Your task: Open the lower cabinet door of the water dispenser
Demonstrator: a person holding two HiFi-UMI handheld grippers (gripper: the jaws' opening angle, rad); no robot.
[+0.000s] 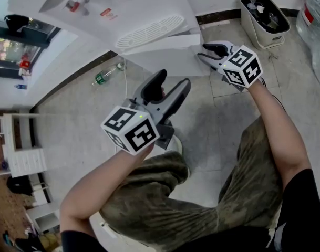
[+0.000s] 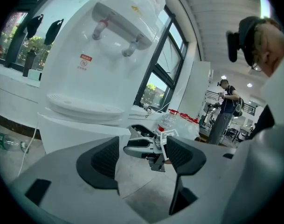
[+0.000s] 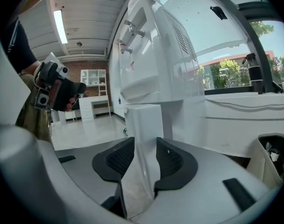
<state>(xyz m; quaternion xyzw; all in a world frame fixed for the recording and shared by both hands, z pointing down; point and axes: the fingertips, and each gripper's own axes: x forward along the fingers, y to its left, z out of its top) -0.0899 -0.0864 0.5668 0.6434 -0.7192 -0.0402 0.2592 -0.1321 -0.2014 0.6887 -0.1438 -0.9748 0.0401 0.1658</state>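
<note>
R gripper (image 1: 206, 52) is at the dispenser (image 1: 144, 9), lower front, right-hand edge in head view. Its jaws are closed on the door (image 3: 144, 134): the white panel's edge stands upright betw. the two black pads (image 3: 118, 160) and both touch it. The door sits under the drip tray (image 1: 149, 31), at floor level, w/ the cabinet body just behind it. Can't tell how far it's ajar.

L gripper (image 1: 173, 85) is held in mid-air in front of the dispenser, well apart from the door and nearer the person's knees. Jaws are apart w/ nothing betw. them. Through the gap its own view shows only floor (image 1: 81, 104) and the R gripper at the door's edge.

A green-capped bottle (image 1: 108, 74) lies on the floor left of the dispenser by the wall. A bin (image 1: 265, 20) stands to the right, also against the wall
</note>
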